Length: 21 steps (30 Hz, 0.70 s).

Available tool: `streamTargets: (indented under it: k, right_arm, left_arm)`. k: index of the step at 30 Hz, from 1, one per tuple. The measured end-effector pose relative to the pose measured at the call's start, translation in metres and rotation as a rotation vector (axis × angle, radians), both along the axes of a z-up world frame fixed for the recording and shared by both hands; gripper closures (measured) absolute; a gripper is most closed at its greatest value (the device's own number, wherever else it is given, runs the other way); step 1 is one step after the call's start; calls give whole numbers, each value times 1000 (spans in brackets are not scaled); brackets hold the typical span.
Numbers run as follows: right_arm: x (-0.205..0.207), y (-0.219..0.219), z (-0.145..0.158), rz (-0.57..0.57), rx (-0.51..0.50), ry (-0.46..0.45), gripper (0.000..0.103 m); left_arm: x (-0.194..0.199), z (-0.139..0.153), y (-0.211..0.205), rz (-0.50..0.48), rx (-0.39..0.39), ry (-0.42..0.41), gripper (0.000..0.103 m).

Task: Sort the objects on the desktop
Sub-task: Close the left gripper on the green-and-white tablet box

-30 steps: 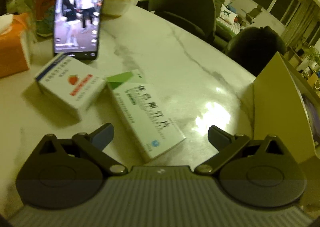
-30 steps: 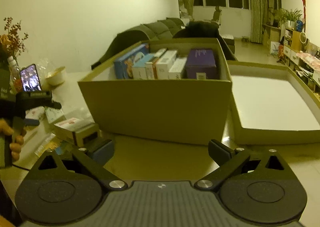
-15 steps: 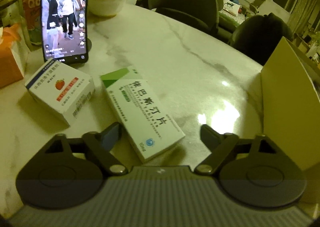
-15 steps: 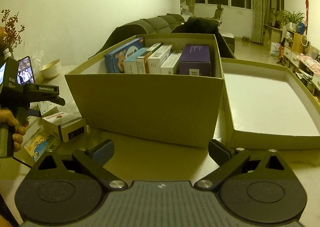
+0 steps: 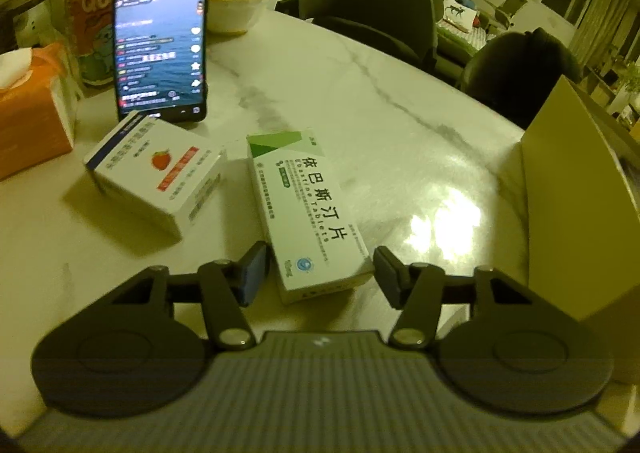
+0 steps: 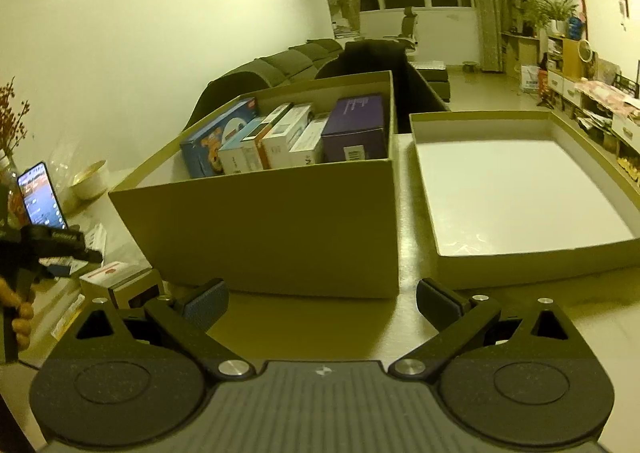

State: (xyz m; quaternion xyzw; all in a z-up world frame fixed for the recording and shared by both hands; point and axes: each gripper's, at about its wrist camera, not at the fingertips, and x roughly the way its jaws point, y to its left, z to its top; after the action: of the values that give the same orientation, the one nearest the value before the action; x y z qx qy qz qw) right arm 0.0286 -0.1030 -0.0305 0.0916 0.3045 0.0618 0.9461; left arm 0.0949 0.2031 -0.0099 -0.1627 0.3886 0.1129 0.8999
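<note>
White-and-green tablet box (image 5: 306, 209) was framed between the closing left gripper (image 5: 320, 273) jaws, not yet pressed, while the right gripper (image 6: 322, 303) was held released.

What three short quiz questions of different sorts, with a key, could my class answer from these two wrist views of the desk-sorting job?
1. True or false: the green-and-white tablet box lies flat on the marble table, its near end between the closing jaws of the left hand-held gripper.
2. Multiple choice: what stands upright behind the strawberry box? A) a phone with a lit screen B) a kettle C) a laptop
3. Fill in: in the right wrist view, the right hand-held gripper is empty and faces a tall cardboard box that holds a row of ______.

Key: 1 true; 2 A, the phone; 3 packages.
</note>
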Motion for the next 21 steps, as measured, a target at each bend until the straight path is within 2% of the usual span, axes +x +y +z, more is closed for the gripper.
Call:
streamTargets:
  k: [12, 21]
  right_arm:
    - [-7, 14, 11, 37, 10, -24, 2]
    - [-6, 43, 31, 189, 65, -58, 2]
  left_arm:
    - [-36, 24, 5, -4, -40, -78, 49]
    - [-64, 32, -8, -51, -85, -106, 49]
